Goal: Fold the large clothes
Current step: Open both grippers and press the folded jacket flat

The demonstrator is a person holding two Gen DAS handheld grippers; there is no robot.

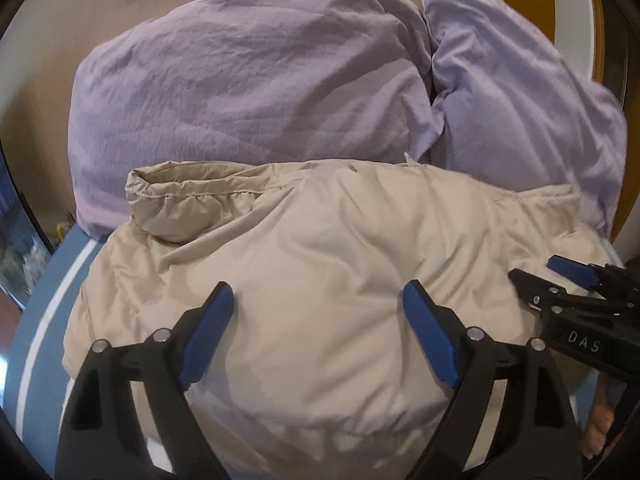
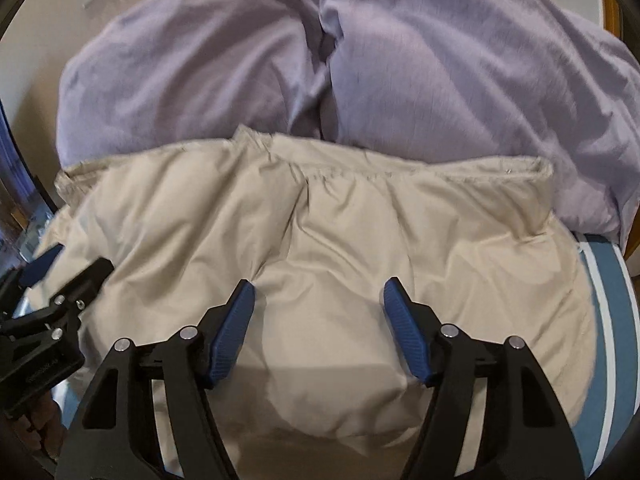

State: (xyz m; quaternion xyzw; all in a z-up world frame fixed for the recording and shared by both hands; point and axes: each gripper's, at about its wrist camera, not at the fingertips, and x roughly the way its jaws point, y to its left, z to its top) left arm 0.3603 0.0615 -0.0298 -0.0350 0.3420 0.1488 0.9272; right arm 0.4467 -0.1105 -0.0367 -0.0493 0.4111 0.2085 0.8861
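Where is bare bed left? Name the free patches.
Only the blue bedsheet with white stripes shows bare: one strip right of the puffy beige jacket, another to its left. Behind the jacket, two crumpled lilac pillows crowd the wall.

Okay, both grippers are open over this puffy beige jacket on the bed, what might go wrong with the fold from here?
1. The beige jacket looks thick and puffy, so a pinch by the left hand-held gripper or the right hand-held gripper may catch only the top layer, and the fold may spring back.
2. Its far edge lies against the lilac pillows, leaving little flat bed to spread it.
3. The two grippers are close together and might collide.
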